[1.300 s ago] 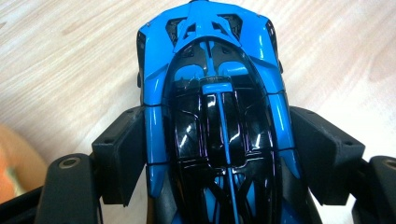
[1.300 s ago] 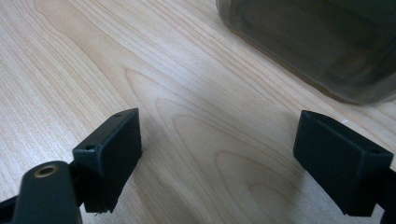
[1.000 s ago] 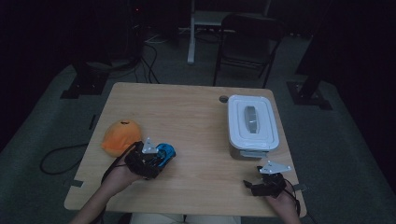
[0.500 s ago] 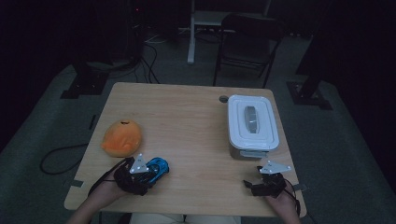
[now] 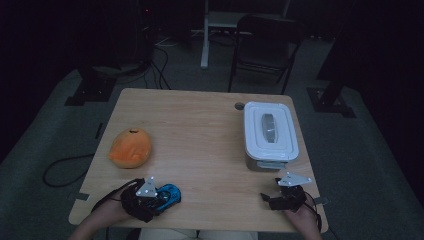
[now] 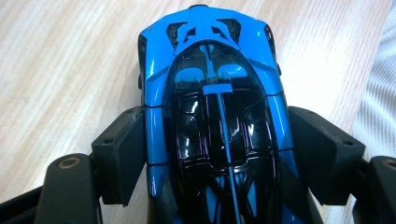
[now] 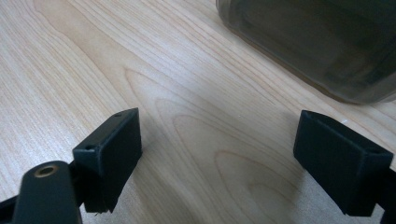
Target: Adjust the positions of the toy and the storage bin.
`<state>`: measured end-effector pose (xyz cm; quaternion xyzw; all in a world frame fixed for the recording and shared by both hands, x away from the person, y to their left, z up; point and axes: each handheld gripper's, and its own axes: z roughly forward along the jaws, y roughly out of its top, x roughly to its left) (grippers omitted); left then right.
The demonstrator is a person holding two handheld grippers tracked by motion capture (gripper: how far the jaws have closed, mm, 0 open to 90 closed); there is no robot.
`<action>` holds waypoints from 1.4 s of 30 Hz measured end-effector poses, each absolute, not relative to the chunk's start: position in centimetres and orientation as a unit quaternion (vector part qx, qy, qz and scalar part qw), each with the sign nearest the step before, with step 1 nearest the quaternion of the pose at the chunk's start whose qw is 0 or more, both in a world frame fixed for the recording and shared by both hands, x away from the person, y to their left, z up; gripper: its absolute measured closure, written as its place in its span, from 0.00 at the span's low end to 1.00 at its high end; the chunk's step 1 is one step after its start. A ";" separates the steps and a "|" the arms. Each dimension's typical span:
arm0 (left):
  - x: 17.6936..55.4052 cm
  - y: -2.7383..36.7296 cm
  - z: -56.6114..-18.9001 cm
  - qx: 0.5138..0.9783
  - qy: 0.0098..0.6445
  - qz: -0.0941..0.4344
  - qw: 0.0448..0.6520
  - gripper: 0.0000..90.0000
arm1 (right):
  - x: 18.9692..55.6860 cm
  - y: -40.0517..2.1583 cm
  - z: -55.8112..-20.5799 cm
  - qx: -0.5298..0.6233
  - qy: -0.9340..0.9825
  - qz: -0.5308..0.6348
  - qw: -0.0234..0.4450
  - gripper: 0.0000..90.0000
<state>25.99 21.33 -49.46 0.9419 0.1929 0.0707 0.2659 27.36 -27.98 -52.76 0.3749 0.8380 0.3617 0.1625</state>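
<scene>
So the left gripper (image 6: pixel 217 154) was clamped on the blue toy car (image 6: pixel 212 116), pads pressed against both its sides, down at the near left edge of the table (image 5: pixel 200 125), close to the orange plush (image 5: pixel 130 148). The right gripper (image 7: pixel 219 154) sat wide open with nothing in it, just beside the white box (image 5: pixel 270 134).

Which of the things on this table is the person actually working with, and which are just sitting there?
In use:
- blue toy car, clamped in the left hand-held gripper

Lying about:
- orange soft thing, at the table's left
- white lidded box, at the right
- right hand-held gripper, open, holding nothing, near the box
</scene>
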 end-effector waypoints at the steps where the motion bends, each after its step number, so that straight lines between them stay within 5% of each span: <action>1: 26.0 21.3 -49.5 0.942 0.193 0.071 0.266 0.28 | 27.4 -28.0 -52.8 0.375 0.838 0.362 0.162 0.16; 15: 26.7 22.2 -50.2 0.943 0.189 0.040 0.272 0.27 | 27.4 -28.0 -52.8 0.375 0.838 0.362 0.163 0.17; 24: 26.5 22.9 -47.6 0.925 0.208 0.057 0.313 0.27 | 27.4 -28.0 -52.8 0.375 0.838 0.362 0.163 0.17; 36: 28.8 26.7 -43.3 0.860 0.335 0.173 0.344 0.26 | 27.4 -28.0 -52.8 0.375 0.838 0.362 0.163 0.17; 42: 30.7 27.9 -42.7 0.809 0.419 0.216 0.351 0.14 | 27.4 -28.0 -52.8 0.376 0.838 0.362 0.163 0.17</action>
